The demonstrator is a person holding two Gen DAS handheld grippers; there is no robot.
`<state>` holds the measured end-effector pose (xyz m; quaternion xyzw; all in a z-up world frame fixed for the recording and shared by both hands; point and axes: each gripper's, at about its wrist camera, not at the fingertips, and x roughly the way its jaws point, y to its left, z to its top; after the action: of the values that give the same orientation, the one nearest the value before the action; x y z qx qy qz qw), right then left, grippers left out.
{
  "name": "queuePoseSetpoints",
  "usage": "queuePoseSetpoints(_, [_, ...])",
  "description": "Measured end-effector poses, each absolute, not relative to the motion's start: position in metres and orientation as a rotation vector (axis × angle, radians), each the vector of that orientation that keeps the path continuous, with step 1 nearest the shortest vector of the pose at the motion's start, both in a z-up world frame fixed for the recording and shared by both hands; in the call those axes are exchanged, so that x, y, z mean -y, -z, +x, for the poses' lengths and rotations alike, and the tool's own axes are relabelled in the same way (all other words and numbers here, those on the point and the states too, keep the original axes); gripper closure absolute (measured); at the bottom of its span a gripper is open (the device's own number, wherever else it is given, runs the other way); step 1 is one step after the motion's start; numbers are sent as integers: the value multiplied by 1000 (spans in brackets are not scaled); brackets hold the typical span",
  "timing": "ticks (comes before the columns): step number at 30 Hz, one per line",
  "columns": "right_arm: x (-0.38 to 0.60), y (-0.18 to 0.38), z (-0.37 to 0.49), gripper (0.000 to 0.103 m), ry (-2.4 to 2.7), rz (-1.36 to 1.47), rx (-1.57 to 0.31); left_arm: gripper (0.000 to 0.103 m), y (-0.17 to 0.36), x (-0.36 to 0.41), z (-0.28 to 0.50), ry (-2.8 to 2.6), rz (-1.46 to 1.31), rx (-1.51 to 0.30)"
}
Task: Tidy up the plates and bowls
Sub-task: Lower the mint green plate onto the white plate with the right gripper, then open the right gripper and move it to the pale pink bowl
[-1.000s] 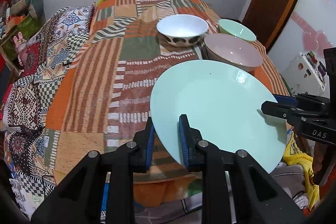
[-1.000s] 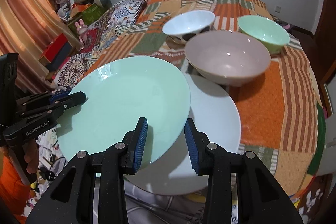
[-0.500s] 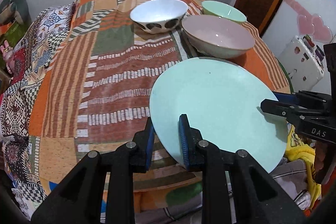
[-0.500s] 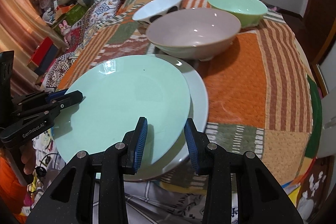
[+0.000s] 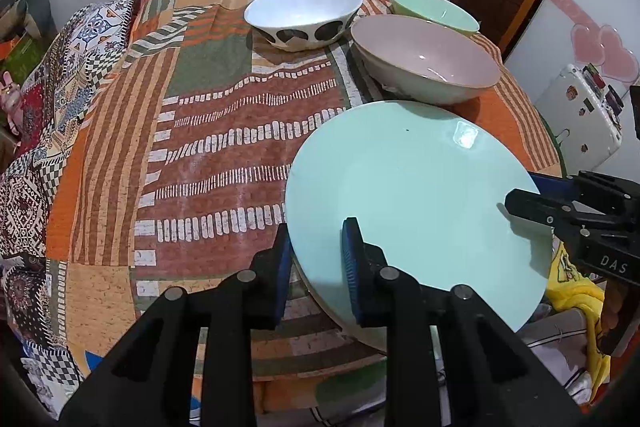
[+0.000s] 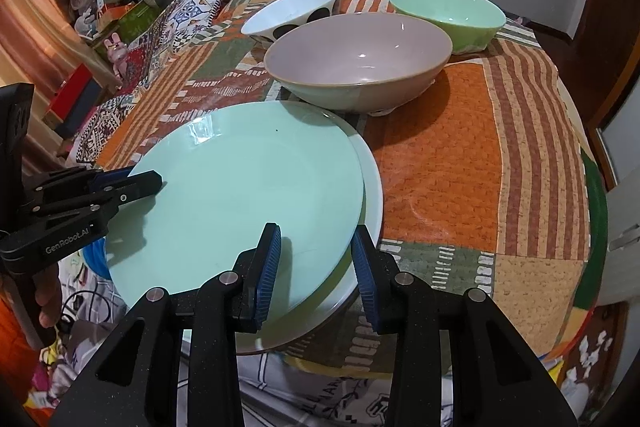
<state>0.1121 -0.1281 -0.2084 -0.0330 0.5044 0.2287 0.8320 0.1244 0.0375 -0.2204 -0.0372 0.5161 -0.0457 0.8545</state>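
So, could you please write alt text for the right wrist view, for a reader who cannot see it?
Two handheld grippers, right and left, hold a mint-green plate over a white plate at the near edge of a patchwork-covered table. Behind sit a pinkish-grey bowl, a spotted white bowl and a green bowl.

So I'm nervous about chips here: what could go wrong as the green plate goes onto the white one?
The green plate sits off-centre on the white plate, whose near rim overhangs the table edge; the stack may tip. The left gripper and right gripper straddle opposite rims; uneven release could make it slide. The pink bowl stands close behind.
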Motion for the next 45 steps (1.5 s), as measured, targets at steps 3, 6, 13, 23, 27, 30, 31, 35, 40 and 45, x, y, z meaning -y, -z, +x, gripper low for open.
queuePoseSetpoints(3, [128,208,113,68,-490,-70,-1072,76,224,-33,125,85,-45,-1088])
queuePoseSetpoints(6, [127,207,113,67,-490,-72,-1069,75,225,-29,123,88,-6,-1084])
queuePoseSetpoints(13, [127,207,114,67,-498,-70,-1073,75,226,-33,123,90,-33,-1079])
queuePoseSetpoints(23, [146,191,113,54,-466,-56,-1020,75,212,-37,124,97,-34,-1058])
queuePoseSetpoints(27, [158,178,118,53,-435,-36,-977,71,186,-38,127,97,-35,-987])
queuePoseSetpoints(30, [164,169,122,53,-421,-20,-942,66,165,-35,134,101,-29,-933])
queuePoseSetpoints(31, [165,166,124,53,-419,-16,-932,63,160,-33,137,103,-29,-921])
queuePoseSetpoints(35, [171,154,132,52,-406,3,-883,54,143,-29,154,96,-31,-871])
queuePoseSetpoints(40, [177,143,144,42,-396,39,-829,43,138,-21,181,86,-46,-867])
queuePoseSetpoints(45, [181,141,164,40,-389,68,-808,41,150,-13,214,88,-70,-897])
